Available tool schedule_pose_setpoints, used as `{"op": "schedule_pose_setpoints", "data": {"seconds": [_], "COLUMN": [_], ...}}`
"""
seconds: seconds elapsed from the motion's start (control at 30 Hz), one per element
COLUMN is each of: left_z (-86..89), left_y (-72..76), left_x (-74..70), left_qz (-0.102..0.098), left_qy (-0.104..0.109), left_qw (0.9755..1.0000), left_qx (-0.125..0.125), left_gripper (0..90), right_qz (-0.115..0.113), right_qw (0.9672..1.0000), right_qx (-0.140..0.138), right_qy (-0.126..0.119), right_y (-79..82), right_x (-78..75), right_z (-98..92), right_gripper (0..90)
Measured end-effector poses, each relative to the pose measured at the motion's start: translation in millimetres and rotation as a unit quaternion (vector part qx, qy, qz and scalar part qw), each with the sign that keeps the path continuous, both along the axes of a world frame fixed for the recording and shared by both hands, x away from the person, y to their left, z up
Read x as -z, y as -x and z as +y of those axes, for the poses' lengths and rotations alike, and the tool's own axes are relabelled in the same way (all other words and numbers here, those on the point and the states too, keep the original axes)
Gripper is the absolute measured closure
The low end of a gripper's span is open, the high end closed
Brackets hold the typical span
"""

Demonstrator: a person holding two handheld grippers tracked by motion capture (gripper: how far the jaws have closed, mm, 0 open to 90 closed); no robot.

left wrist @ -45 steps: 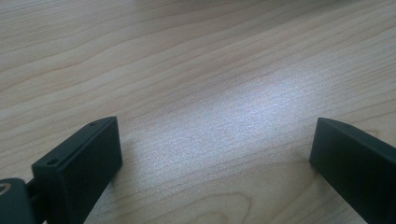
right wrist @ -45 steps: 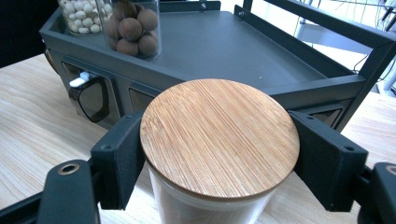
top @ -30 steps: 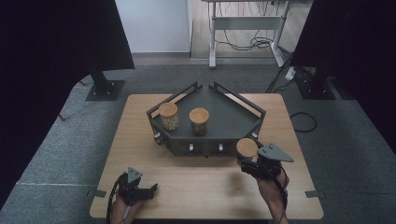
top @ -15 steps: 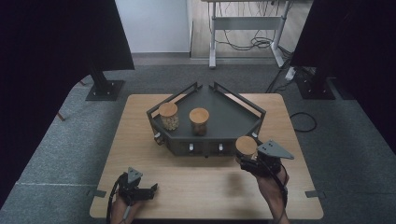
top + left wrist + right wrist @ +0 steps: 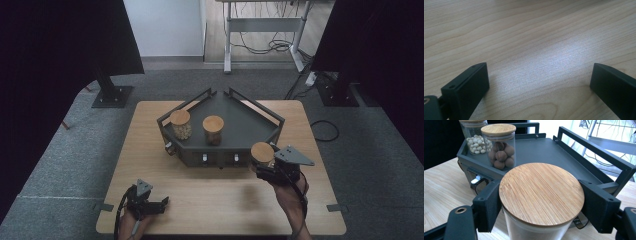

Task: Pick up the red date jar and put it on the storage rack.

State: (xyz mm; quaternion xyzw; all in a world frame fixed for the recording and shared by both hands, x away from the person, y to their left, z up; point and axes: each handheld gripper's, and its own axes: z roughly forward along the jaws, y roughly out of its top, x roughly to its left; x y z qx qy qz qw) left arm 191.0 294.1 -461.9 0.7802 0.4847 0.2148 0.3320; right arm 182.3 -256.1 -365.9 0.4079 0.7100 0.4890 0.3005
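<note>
Right hand-held gripper (image 5: 541, 202): clamped on glass jar with bamboo lid (image 5: 541, 193), upright, near bench's (image 5: 150, 150) front right edge, just before dark tray's (image 5: 554, 150) front wall. On tray: jar of pale beans (image 5: 475, 138), jar of brown balls (image 5: 500, 147). Left hand-held gripper (image 5: 539, 82): wide open, empty, at front left corner.

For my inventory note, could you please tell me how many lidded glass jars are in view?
3. The jar of pale beads stands at the tray's left, the jar of brown balls beside it, and the third jar is clamped in the right gripper at the tray's front right.
</note>
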Motion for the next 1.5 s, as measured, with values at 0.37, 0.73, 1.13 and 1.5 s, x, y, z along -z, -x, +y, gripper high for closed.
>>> {"op": "schedule_pose_setpoints", "data": {"seconds": [0.37, 0.73, 1.13, 1.5], "left_z": [0.1, 0.2, 0.4, 0.7], "left_y": [-0.1, 0.0, -0.2, -0.3], "left_x": [0.0, 0.2, -0.1, 0.0], "left_qz": [0.0, 0.0, 0.0, 0.0], "left_qy": [0.0, 0.001, 0.0, 0.0], "left_qw": [1.0, 1.0, 1.0, 1.0], "left_qx": [0.001, 0.001, 0.002, 0.004], "left_gripper": [2.0, 2.0, 2.0, 2.0], "right_qz": [-0.001, -0.003, -0.008, -0.01], "right_qw": [1.0, 1.0, 1.0, 0.9999], "right_qx": [-0.003, -0.002, 0.0, 0.004], "right_qy": [-0.002, -0.003, -0.002, -0.005], "right_y": [-4.8, -9.1, -14.7, -26.1], "right_x": [-6.5, -13.3, -20.8, -27.1], "right_z": [3.2, 5.2, 6.2, 7.5], "right_gripper": [22.9, 22.9, 22.9, 22.9]}}
